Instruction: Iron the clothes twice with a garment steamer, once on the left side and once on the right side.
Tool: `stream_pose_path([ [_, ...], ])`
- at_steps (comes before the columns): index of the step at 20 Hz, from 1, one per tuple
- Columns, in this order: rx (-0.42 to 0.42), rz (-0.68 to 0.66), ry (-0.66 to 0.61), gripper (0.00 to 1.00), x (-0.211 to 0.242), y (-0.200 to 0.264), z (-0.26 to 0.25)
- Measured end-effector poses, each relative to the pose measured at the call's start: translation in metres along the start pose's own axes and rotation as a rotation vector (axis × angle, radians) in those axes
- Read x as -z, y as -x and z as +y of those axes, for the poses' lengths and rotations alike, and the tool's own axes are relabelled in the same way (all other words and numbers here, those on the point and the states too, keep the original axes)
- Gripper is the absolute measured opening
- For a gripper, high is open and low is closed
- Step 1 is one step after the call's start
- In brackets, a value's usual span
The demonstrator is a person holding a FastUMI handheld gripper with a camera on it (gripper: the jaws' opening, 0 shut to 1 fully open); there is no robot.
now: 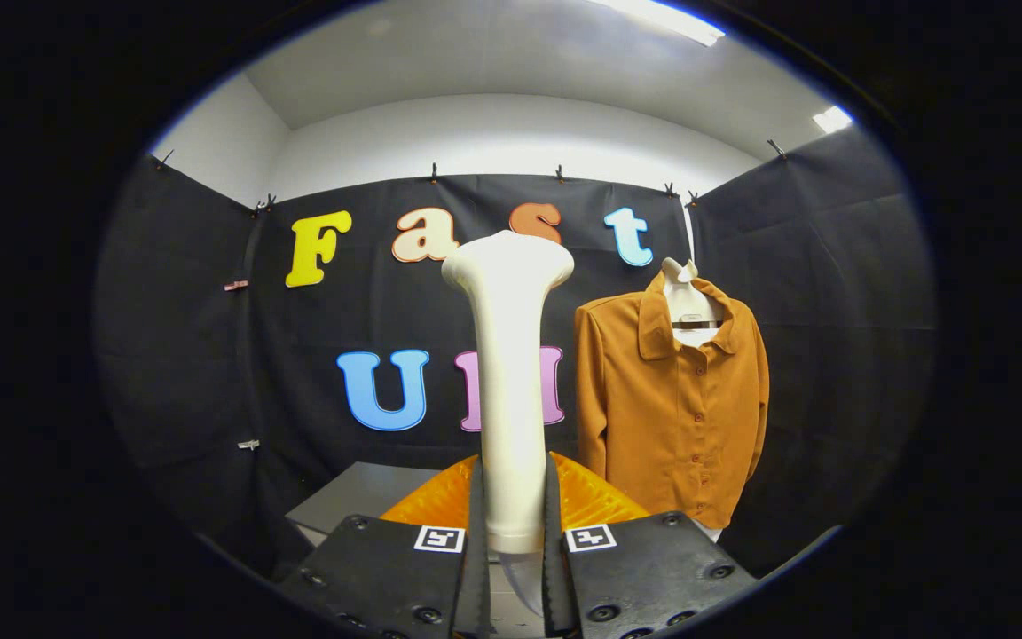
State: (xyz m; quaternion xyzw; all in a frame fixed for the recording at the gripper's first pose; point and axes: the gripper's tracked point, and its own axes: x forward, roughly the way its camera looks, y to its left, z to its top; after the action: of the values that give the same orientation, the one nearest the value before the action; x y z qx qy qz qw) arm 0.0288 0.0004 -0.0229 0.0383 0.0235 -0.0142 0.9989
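Observation:
A cream-white garment steamer (509,373) stands upright between my fingers, its flared head up. My gripper (511,524) is shut on the steamer's handle, both fingers pressing its sides. Beyond and to the right of the steamer, an orange-brown buttoned shirt (671,399) hangs on a white hanger (684,293) against the black cloth wall. The steamer is well short of the shirt and to its left. The steamer's head does not face the shirt's front from here; its nozzle side is hidden.
A grey table top (360,497) lies below and left of the steamer. An orange ridged thing (586,501) sits just behind the fingers, around the steamer's base. Black cloth walls close the booth on the left, back and right.

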Motion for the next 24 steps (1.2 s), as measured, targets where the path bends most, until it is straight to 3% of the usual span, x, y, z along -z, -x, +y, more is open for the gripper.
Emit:
stream_pose_path([
  [24, 0.006, -0.014, 0.036, 0.27, -0.016, 0.003, -0.005],
])
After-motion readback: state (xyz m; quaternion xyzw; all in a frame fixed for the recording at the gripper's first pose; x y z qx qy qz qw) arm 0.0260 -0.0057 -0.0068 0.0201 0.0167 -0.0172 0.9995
